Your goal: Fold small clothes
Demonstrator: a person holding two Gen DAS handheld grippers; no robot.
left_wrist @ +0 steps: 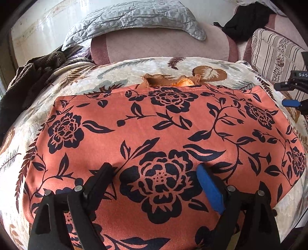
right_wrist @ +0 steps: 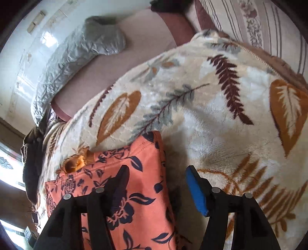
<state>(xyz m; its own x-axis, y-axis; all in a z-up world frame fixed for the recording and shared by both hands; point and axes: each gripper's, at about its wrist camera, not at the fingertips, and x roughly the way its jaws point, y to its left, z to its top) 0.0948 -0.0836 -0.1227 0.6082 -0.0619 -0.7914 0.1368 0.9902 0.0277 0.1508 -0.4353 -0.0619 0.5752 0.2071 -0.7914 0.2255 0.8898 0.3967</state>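
Observation:
A coral garment (left_wrist: 154, 119) printed with dark navy flowers lies flat on a cream fleece blanket (left_wrist: 119, 67) with a leaf pattern. An orange ribbed edge (left_wrist: 169, 80) sticks out from under its far hem. My left gripper (left_wrist: 156, 169) stands open low over the garment's near half, a printed flower between its fingers. In the right wrist view my right gripper (right_wrist: 156, 169) is open above the garment (right_wrist: 138, 173), at its right edge. The black finger is over the cloth and the blue pad (right_wrist: 196, 190) over the blanket (right_wrist: 211, 115). The right gripper (left_wrist: 292, 96) also shows at the right rim of the left wrist view.
A grey quilted pillow (left_wrist: 134, 17) lies on a pink bolster (left_wrist: 163, 44) beyond the blanket. Dark brown clothes (left_wrist: 28, 77) are heaped at the left, a black garment (left_wrist: 246, 19) at the far right. A striped flowery cushion (left_wrist: 275, 52) borders the right side.

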